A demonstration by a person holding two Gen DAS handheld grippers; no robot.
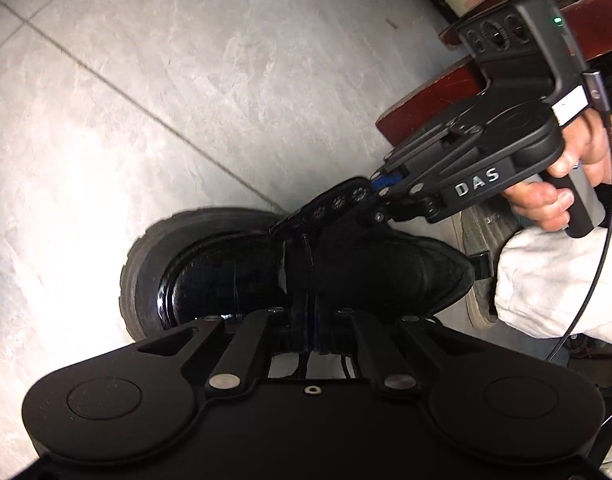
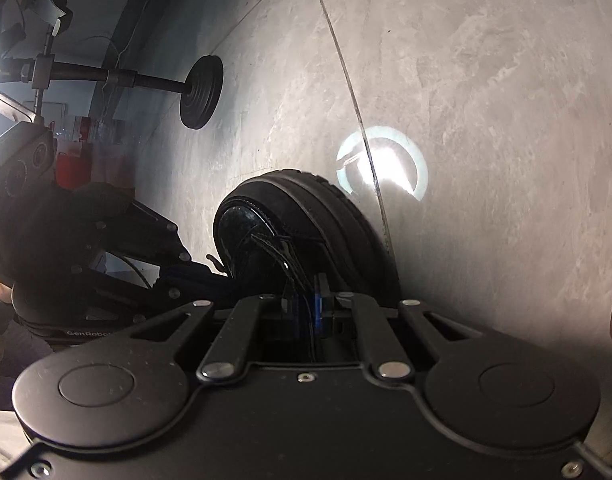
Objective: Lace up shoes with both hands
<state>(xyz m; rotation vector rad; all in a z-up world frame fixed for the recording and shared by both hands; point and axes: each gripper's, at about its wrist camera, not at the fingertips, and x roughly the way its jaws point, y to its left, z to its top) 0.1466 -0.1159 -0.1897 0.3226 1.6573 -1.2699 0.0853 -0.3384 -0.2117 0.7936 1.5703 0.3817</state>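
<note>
My black boot [image 1: 265, 276] sits on the tiled floor [image 1: 153, 92], glossy toe at nine o'clock, chunky sole, eyelets up its flap. At three o'clock a dark red wooden furniture [image 1: 434, 96] crowds it. Left claw [image 1: 303, 320] is pinched together on a lace [image 1: 306, 256]; right claw [image 1: 386, 190] grips laces [image 2: 289, 264] too.

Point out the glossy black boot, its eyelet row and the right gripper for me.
Glossy black boot [image 1: 209, 276], left wrist view, shiny toe cap.
Eyelet row [image 1: 340, 202], left wrist view, middle metal eyelet.
Right gripper [image 1: 388, 184], left wrist view, between its fingertips.
</note>
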